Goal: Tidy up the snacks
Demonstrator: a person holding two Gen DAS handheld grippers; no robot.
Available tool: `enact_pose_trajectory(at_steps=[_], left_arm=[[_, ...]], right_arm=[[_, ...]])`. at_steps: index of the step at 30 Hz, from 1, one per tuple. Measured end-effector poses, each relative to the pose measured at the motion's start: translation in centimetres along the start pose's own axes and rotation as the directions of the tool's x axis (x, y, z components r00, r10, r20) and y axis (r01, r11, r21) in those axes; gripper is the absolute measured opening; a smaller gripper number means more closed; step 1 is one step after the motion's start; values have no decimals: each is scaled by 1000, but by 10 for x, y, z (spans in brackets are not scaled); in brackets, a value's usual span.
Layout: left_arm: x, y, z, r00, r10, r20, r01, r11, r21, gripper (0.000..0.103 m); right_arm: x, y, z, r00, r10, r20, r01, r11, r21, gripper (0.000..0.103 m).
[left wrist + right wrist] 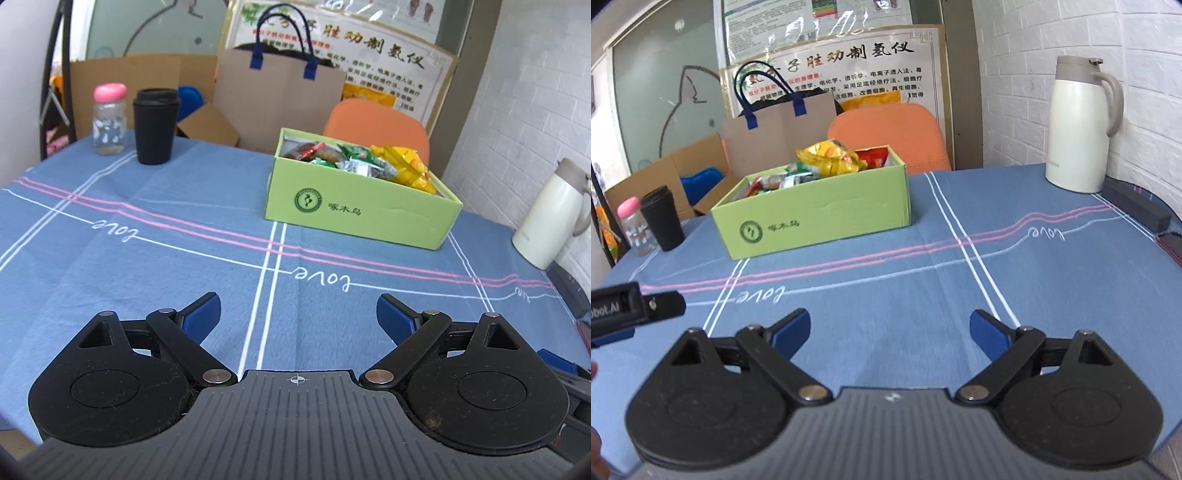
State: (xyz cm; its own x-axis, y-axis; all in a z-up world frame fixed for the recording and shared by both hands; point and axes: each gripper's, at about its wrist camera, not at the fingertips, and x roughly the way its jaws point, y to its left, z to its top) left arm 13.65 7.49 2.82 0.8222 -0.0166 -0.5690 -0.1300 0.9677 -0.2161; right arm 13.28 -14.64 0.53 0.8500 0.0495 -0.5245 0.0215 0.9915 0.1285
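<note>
Two grippers hover low over the blue tabletop [110,258], each with its jaws spread wide and nothing between them. Left gripper [298,314]: the green snack box [354,210] lies ahead and slightly right, well apart. Right gripper [890,332]: the same box lies ahead and left. Likely risks: the heaped yellow packets [831,160] at the box's right end could spill if nudged; a careless reach could tip the black cup [156,125] or white jug [1078,125].
</note>
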Motion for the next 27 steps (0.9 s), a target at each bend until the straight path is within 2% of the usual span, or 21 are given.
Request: enact_pose_trajectory(at_steps=[5, 11, 27], left_arm=[[-24, -5, -17, 999, 39, 37, -41, 998, 49, 81], [-48, -10, -41, 998, 33, 50, -37, 995, 89, 80], [-107, -29, -69, 988, 2, 156, -29, 984, 174, 73]], right_arm=[[-20, -2, -24, 1000, -2, 10, 2, 1000, -10, 92], [-44, -5, -48, 1000, 17, 19, -17, 1000, -15, 92], [-105, -15, -71, 992, 15, 126, -13, 1000, -17, 92]])
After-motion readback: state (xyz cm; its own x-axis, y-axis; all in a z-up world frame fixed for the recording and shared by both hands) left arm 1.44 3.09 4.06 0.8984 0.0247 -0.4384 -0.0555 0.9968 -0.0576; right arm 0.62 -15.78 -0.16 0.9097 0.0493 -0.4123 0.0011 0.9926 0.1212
